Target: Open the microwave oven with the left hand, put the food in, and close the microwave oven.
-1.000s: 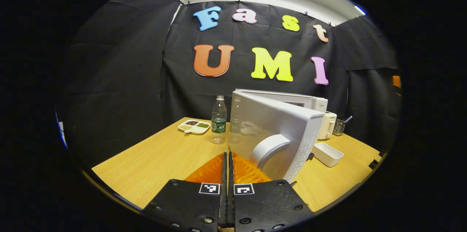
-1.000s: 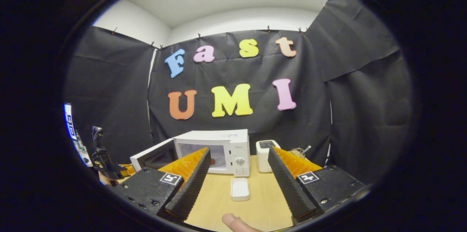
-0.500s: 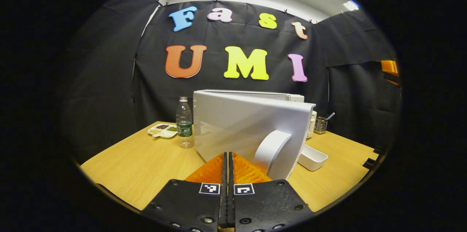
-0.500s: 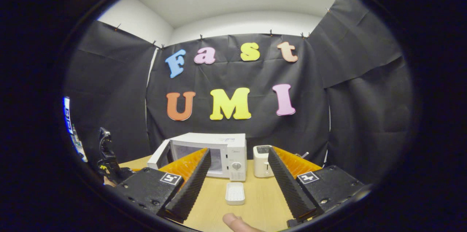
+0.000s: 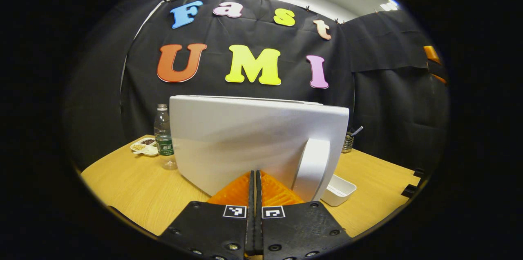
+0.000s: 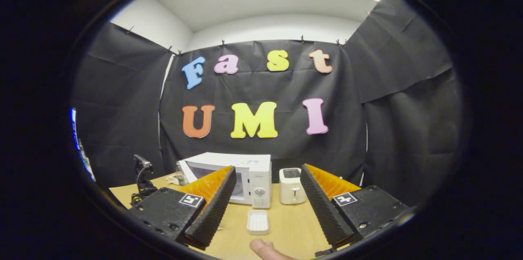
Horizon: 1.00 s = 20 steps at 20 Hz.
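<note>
In the left gripper view the white microwave door [image 5: 245, 137] stands broad in front of me, swung almost flat against the oven. Its curved handle [image 5: 312, 168] is at the right. My left gripper [image 5: 254, 174] is shut, with nothing between its orange fingers; the tips meet the door's lower face just left of the handle. In the right gripper view the microwave [image 6: 249, 164] sits at the back of the table with its door nearly shut. My right gripper [image 6: 267, 170] hangs open and empty in front of it. The oven's inside is hidden.
A white rectangular dish [image 6: 258, 222] lies in front of the oven, next to a white toaster [image 6: 291, 186]. A water bottle [image 5: 163, 137] and a sectioned snack plate [image 5: 145, 146] stand left of the door, a utensil holder [image 5: 348, 141] to the right. A thumb [image 6: 265, 249] shows below.
The microwave door has swung from half open to nearly shut, with my shut left gripper following against it. My right gripper stayed open and drew back slightly.
</note>
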Tool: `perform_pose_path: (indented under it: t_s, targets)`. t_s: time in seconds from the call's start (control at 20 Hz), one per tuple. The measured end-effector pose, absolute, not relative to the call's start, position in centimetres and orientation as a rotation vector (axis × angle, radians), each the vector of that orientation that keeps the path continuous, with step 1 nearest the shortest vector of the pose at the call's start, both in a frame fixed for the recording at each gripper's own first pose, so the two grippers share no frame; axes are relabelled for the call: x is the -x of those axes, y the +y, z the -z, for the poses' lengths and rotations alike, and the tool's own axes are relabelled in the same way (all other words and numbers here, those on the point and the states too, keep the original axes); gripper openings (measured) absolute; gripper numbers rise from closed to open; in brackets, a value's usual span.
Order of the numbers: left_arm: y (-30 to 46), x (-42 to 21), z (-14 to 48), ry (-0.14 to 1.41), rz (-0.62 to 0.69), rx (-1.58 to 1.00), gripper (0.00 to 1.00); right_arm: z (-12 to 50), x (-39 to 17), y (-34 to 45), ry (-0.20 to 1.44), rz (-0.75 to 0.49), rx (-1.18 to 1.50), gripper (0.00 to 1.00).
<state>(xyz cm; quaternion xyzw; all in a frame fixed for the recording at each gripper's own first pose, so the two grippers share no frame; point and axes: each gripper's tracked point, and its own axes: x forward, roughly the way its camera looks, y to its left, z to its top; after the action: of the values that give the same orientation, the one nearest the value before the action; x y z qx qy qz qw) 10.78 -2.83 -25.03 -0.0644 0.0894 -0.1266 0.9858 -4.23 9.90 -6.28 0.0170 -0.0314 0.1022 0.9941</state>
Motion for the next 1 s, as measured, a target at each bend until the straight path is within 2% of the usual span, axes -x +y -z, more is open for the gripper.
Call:
perform_pose_path:
  t_s: [0.05,0.1,0.2,0.25,0.3,0.35,0.75,0.8,0.85,0.9,0.95,1.0]
  targets:
    - [-3.2,-11.5,24.7,0.167,0.257,0.139,0.0,6.3,4.0,9.7,-0.06,-0.204,-0.037,1.0]
    - [-3.7,-12.2,24.6,0.161,0.264,0.153,0.0,6.2,3.7,9.6,-0.057,-0.205,-0.038,0.89]
    - [-4.7,-13.6,24.9,0.171,0.278,0.167,0.0,6.3,3.0,9.1,-0.056,-0.204,-0.041,0.89]
    - [-5.1,-14.1,25.2,0.182,0.28,0.164,0.0,6.4,2.6,8.7,-0.054,-0.203,-0.043,1.0]
    - [-5.8,-14.6,25.5,0.19,0.288,0.161,0.14,6.5,2.0,8.4,-0.05,-0.201,-0.048,1.0]
    - [-6.5,-15.1,25.4,0.192,0.291,0.153,0.0,6.5,1.3,8.1,-0.044,-0.201,-0.052,1.0]
    - [-8.9,-21.1,25.7,0.217,0.25,0.123,0.0,7.5,-3.8,5.1,-0.009,-0.193,-0.099,1.0]
    - [-9.1,-21.9,25.7,0.222,0.245,0.128,0.0,7.8,-4.4,4.6,-0.003,-0.188,-0.105,0.89]
    - [-9.5,-22.7,25.7,0.224,0.245,0.138,0.0,8.1,-4.9,4.0,0.005,-0.185,-0.112,1.0]
    - [-10.1,-23.5,25.7,0.228,0.247,0.144,0.0,8.3,-5.4,3.6,0.007,-0.181,-0.117,0.89]
    - [-10.2,-24.5,25.7,0.227,0.235,0.141,0.0,8.5,-5.7,2.9,0.009,-0.168,-0.127,1.0]
    - [-10.4,-25.4,26.1,0.241,0.222,0.138,0.0,8.4,-6.0,2.2,0.006,-0.151,-0.132,1.0]
